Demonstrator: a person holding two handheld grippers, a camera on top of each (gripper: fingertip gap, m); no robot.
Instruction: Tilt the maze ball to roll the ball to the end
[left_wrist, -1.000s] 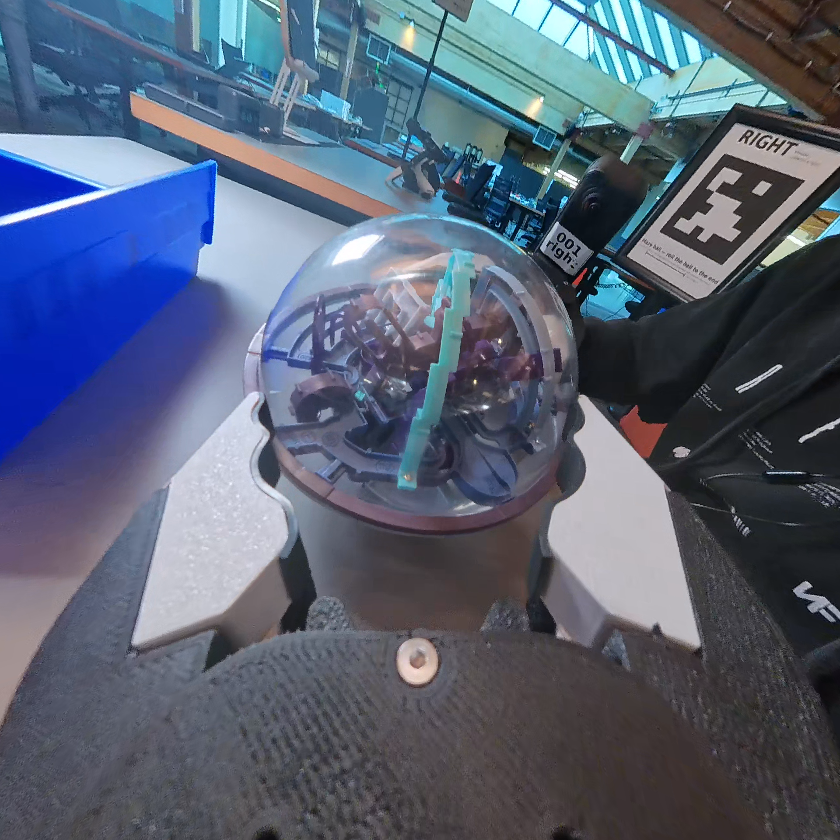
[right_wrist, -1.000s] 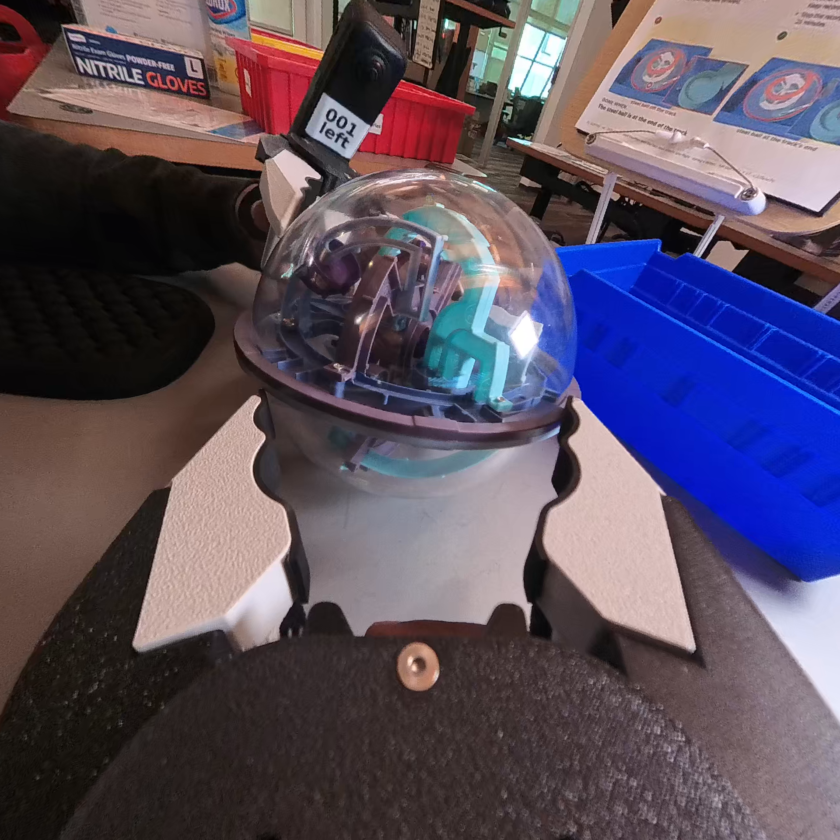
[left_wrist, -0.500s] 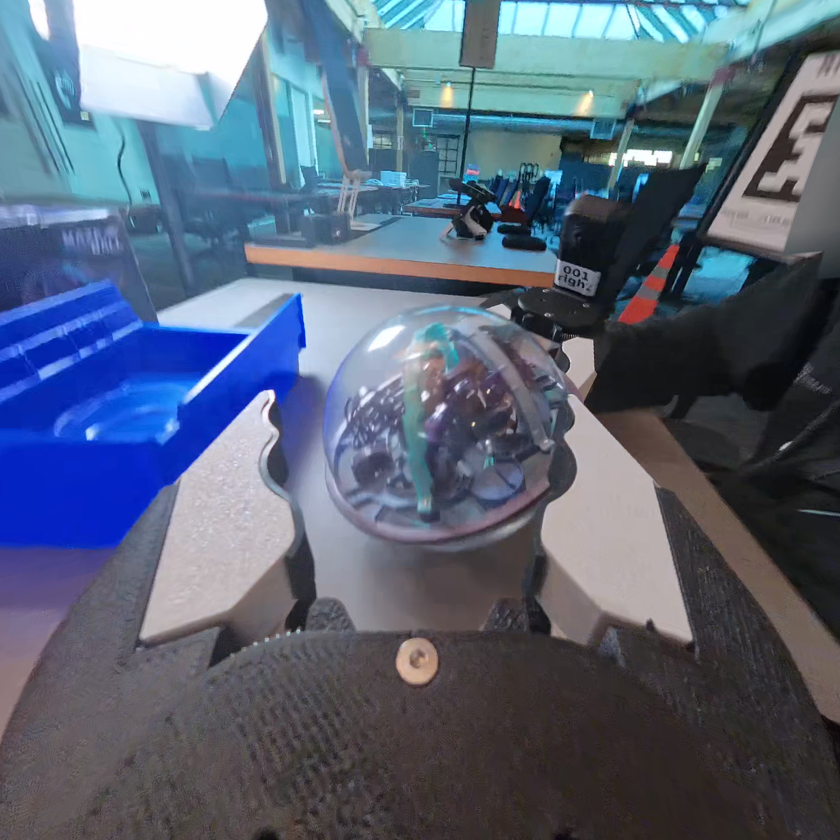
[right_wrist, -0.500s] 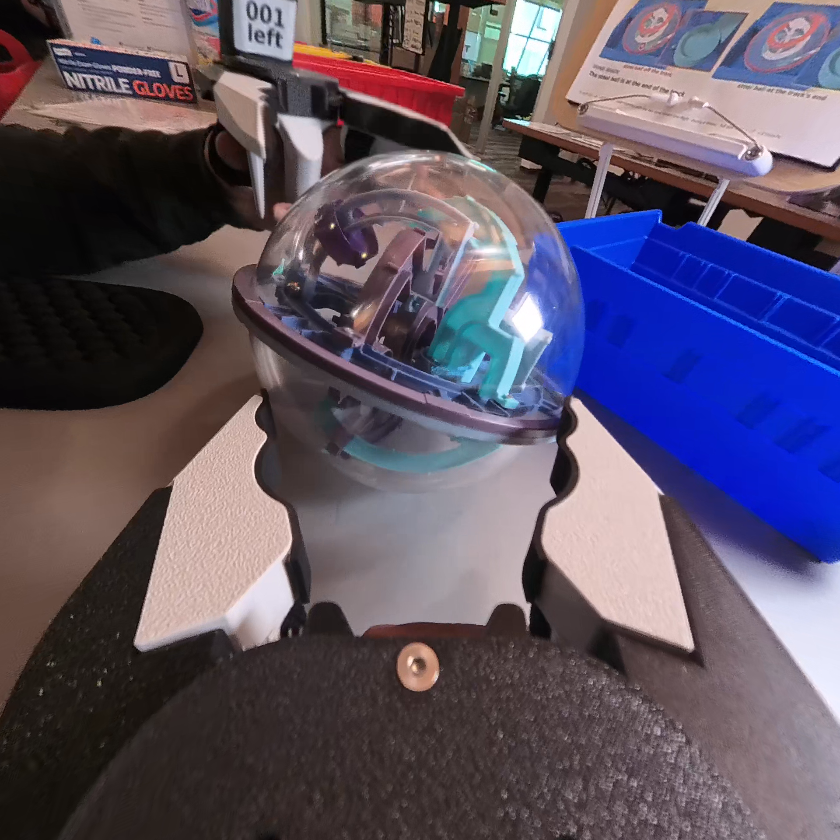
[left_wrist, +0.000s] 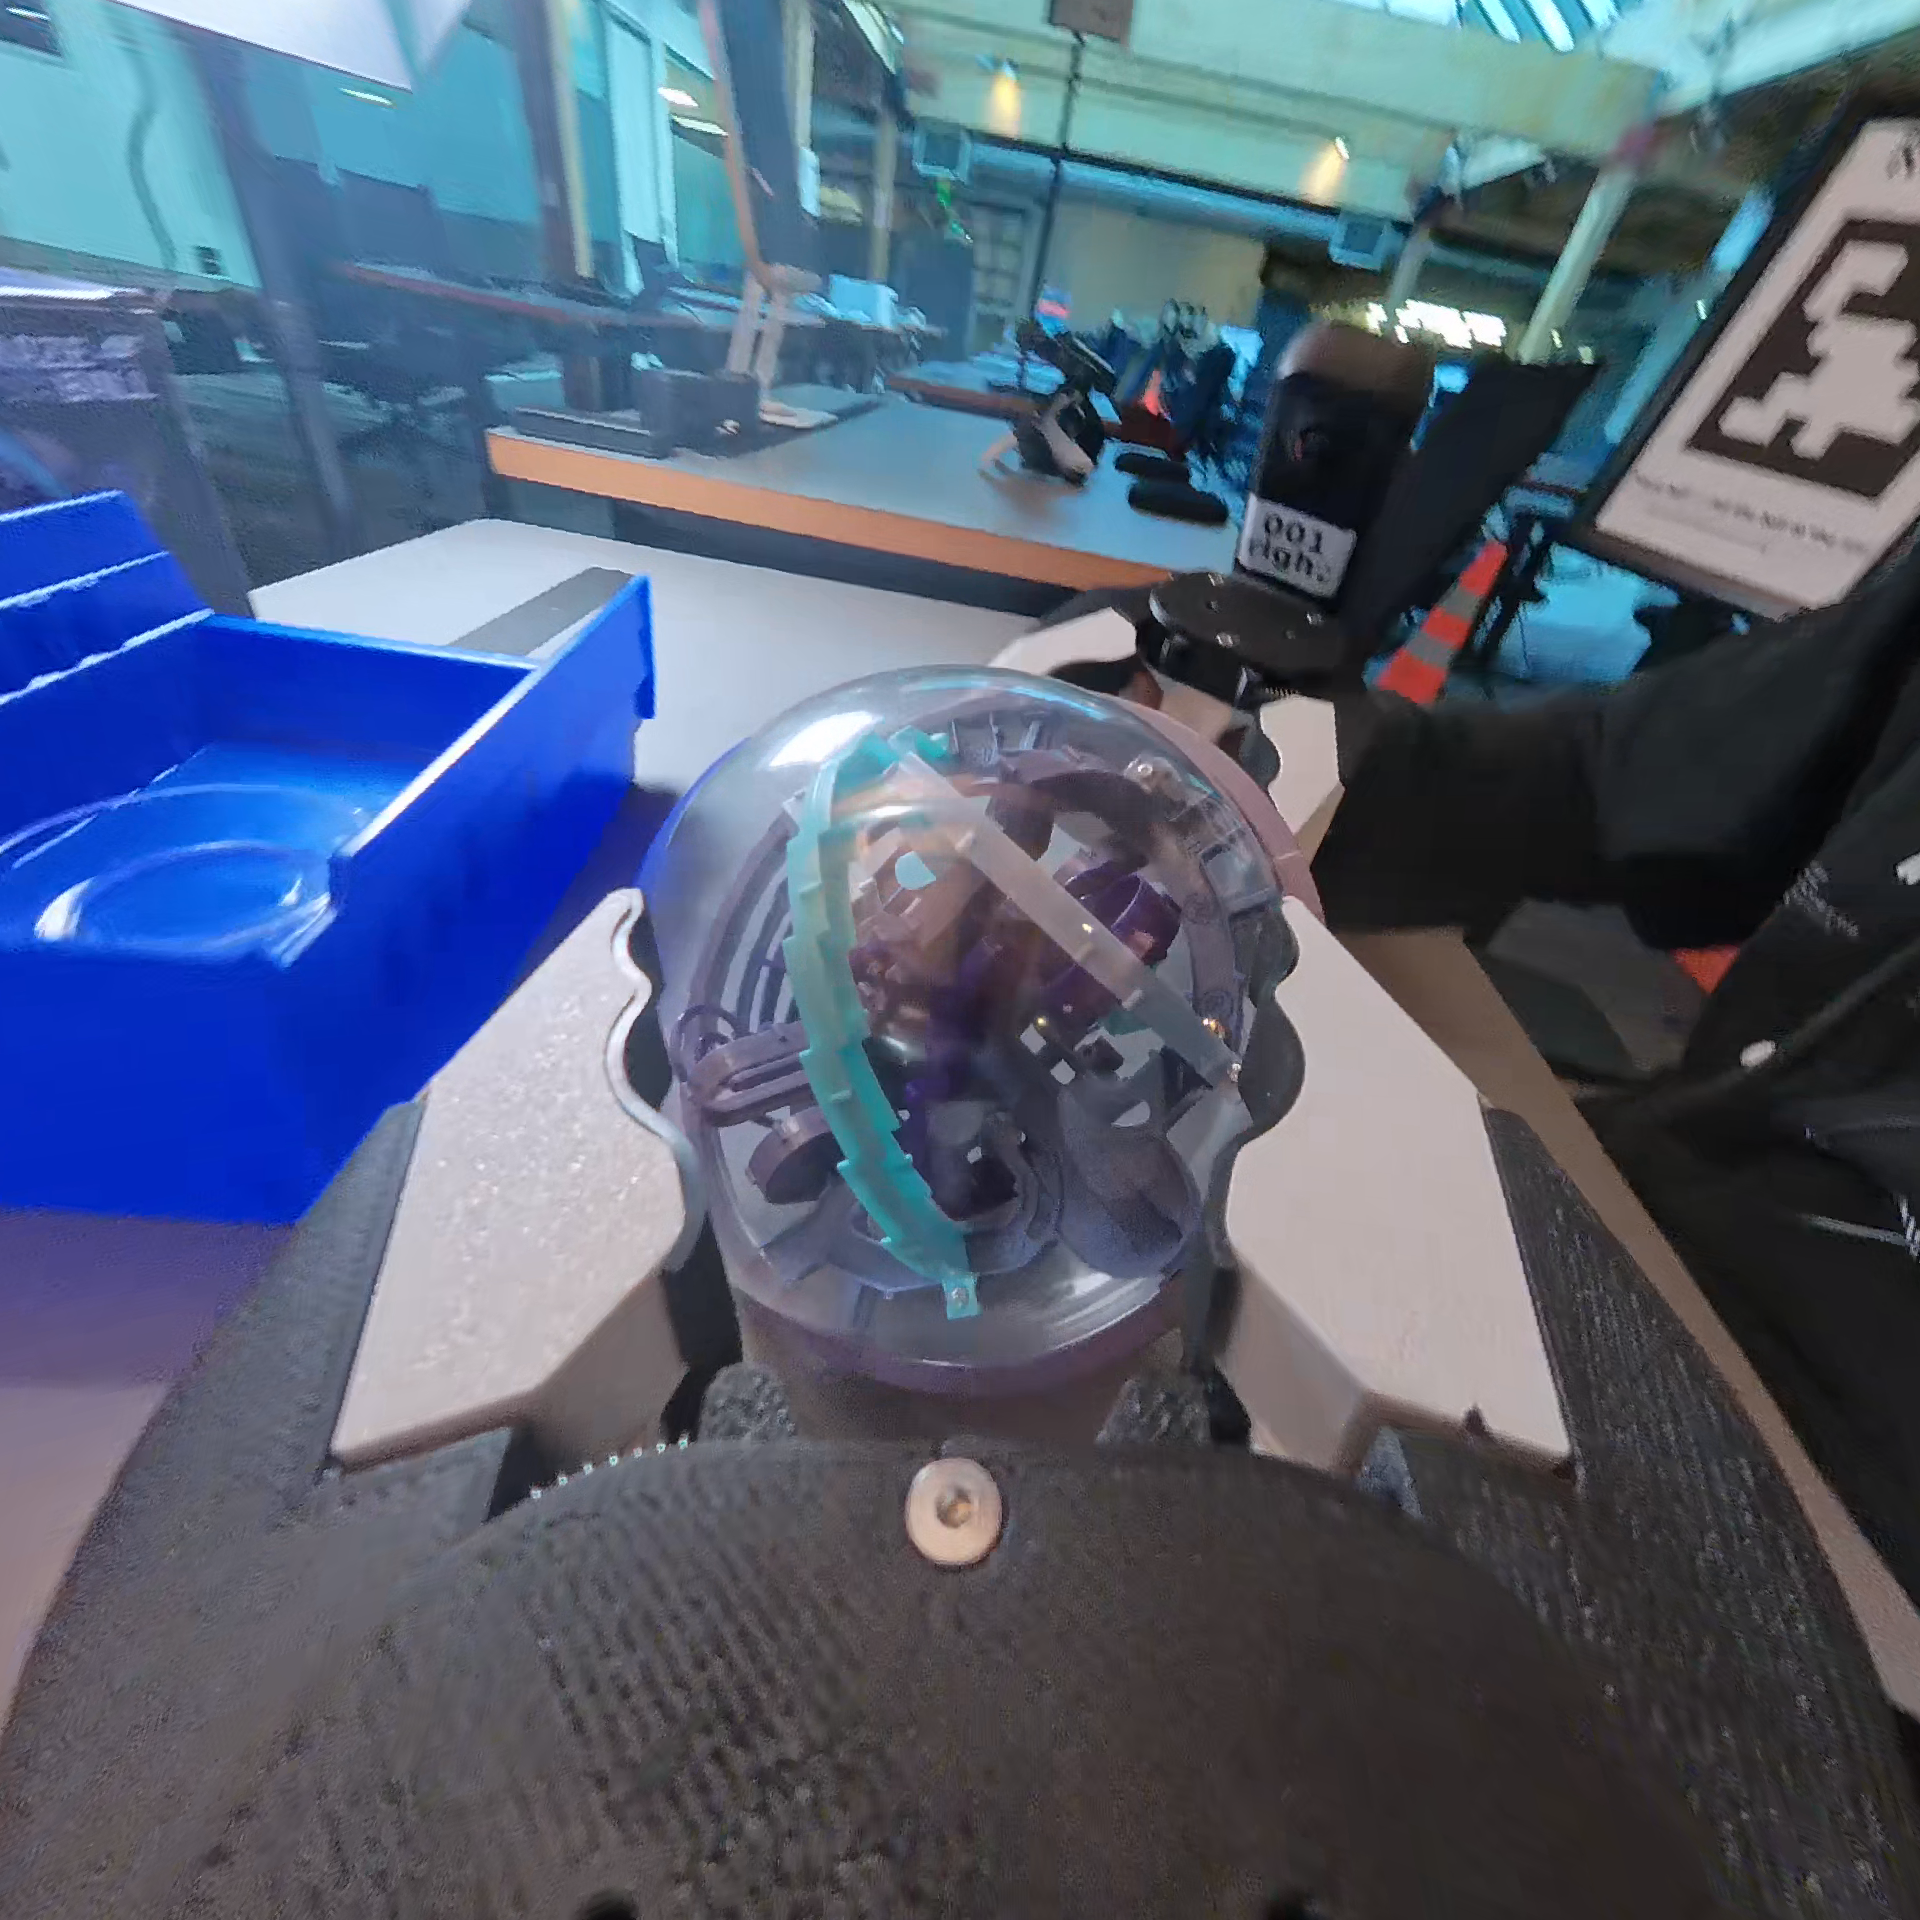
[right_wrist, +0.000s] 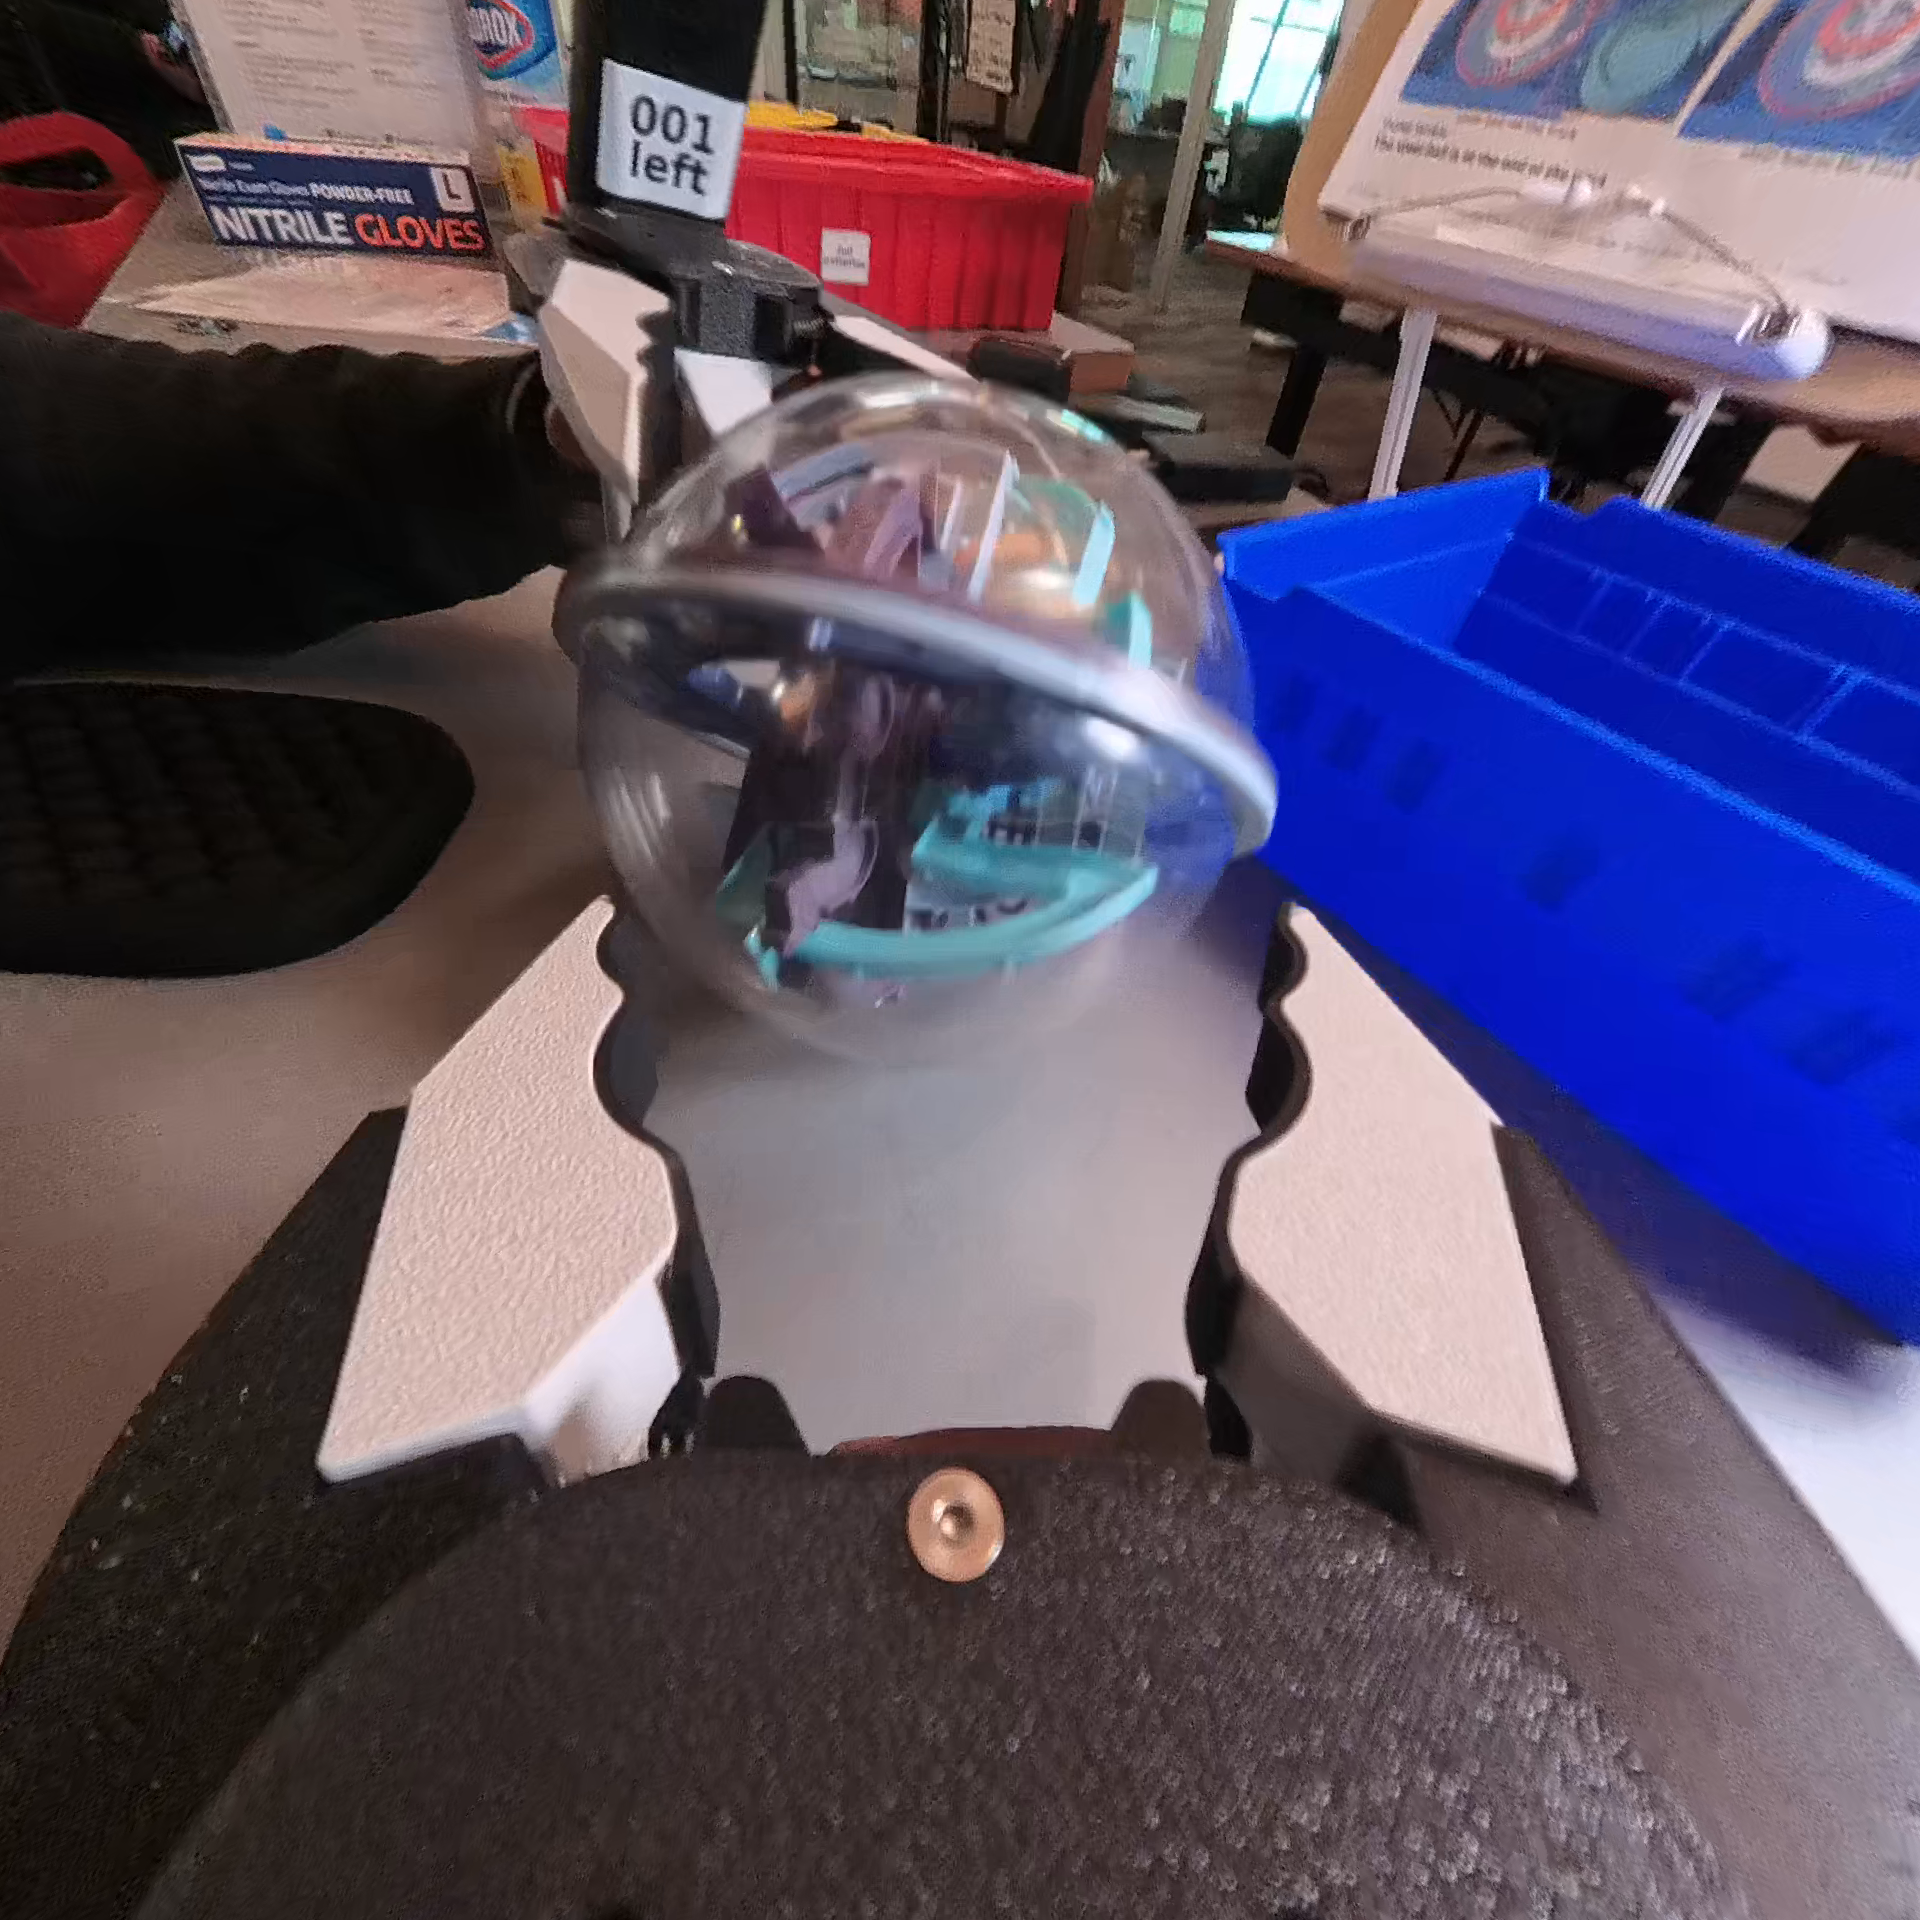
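The maze ball (left_wrist: 966, 1039) is a clear sphere with purple, grey and teal tracks inside. In the left wrist view it sits deep between my left gripper's (left_wrist: 954, 914) white fingers, which are shut on its sides. In the right wrist view the maze ball (right_wrist: 904, 727) is blurred, with its rim tilted. It lies just beyond my right gripper (right_wrist: 948, 914), whose jaws stand wide with a small gap to the sphere. The left gripper (right_wrist: 707, 343) shows behind the ball there. The right gripper (left_wrist: 1195, 665) shows behind the ball in the left wrist view. I cannot make out the small ball inside.
A blue bin (left_wrist: 312, 935) stands on the grey table (left_wrist: 779, 623) beside the ball and also shows in the right wrist view (right_wrist: 1558, 831). A black mat (right_wrist: 187, 821), a dark sleeve (right_wrist: 260, 468), a red bin (right_wrist: 904, 239) and a glove box (right_wrist: 332, 197) lie behind.
My left gripper came back down and closed around the ball, which has rotated so its rim tilts. The ball has shifted out past my right gripper's fingertips.
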